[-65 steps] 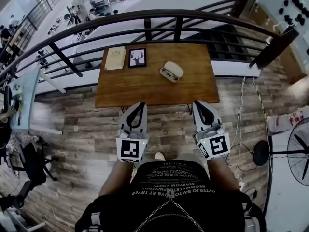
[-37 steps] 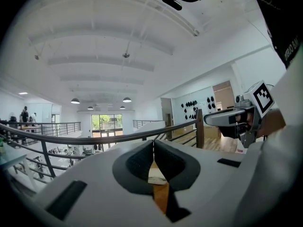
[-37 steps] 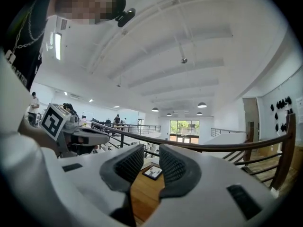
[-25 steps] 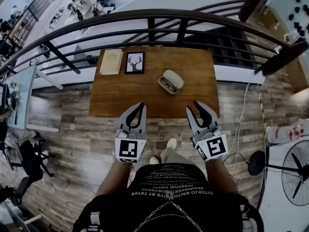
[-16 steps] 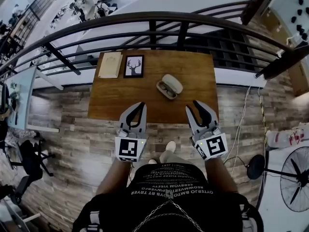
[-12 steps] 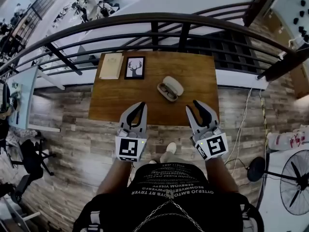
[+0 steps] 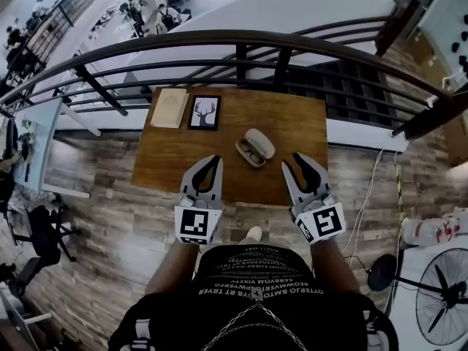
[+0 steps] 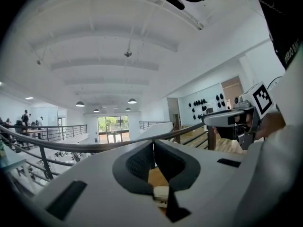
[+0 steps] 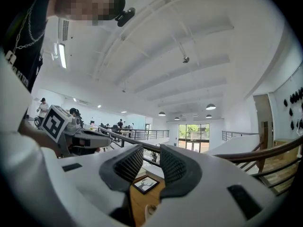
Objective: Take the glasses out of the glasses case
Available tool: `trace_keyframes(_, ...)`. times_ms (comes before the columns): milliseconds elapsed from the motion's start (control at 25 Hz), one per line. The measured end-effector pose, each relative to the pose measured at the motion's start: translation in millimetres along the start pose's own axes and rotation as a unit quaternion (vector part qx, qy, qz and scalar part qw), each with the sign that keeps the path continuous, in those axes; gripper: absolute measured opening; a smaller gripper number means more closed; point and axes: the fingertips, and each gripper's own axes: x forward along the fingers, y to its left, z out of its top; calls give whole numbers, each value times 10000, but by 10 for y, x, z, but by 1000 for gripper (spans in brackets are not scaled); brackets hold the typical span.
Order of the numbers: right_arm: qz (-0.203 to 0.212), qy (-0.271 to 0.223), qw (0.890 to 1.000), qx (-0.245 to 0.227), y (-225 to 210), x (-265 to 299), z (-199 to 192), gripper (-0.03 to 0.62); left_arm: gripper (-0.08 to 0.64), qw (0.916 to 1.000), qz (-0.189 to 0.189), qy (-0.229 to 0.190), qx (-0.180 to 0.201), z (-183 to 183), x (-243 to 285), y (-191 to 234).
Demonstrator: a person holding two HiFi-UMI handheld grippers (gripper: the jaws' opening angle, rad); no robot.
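Hovering at the near edge of the desk, the left hand-held gripper has its jaws closed on nothing. The right hand-held gripper stands slightly open, also empty. Ahead, about midway between them, lies the open glasses case with the glasses inside, its long axis slanting far-left to near-right. A framed picture and a booklet sit beyond the left one, with nothing in the way.
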Motion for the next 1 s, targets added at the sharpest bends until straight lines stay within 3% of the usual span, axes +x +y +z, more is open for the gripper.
trace_keyframes(280,55,-127,9999,23,-254,59,-2,98,29,9998,187,-40,-2,50,125,-28)
trace_keyframes(600,245,-93,9996,118,-224,304,-46,98,29,9994,309,133,49,-6,120,145)
trace_keyframes(1000,11,-141,9998,135,-373,728,-26,98,28,9999,13,86,144,49,555,462)
